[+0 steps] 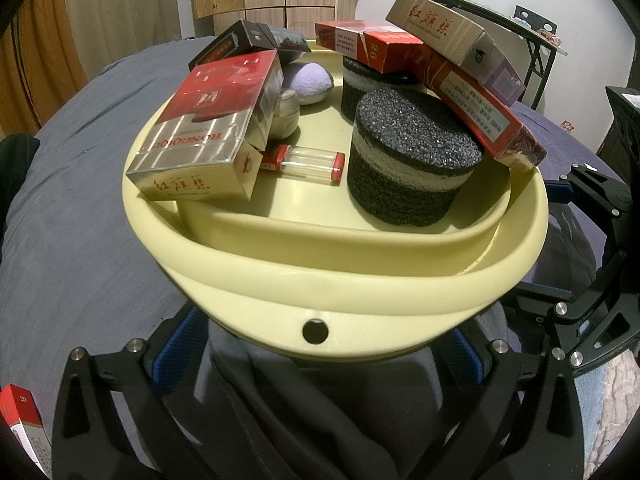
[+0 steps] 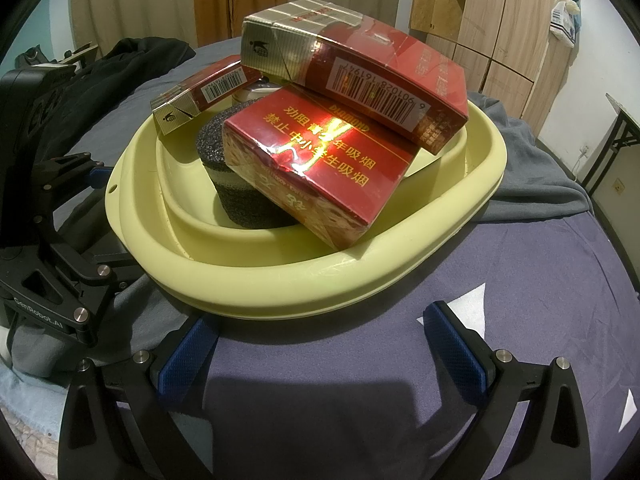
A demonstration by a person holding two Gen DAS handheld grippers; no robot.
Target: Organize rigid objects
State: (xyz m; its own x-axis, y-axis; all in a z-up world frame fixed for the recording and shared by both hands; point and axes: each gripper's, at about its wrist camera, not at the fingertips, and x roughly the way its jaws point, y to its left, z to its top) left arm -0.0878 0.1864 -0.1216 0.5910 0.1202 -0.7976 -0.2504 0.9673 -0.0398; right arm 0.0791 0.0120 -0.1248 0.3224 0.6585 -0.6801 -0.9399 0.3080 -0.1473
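Grey bed (image 1: 80,200): basin (image 1: 320,280), two foam pucks (image 1: 412,160), six cartons (image 1: 200,136)

small jar (image 1: 285,114) half hidden, loose pack (image 1: 20,420) cropped

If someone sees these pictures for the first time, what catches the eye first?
A pale yellow basin on the grey bedcover, heaped with red cigarette packs. Inside it stand two dark foam cylinders, with a clear red-capped tube lying beside the nearer one.
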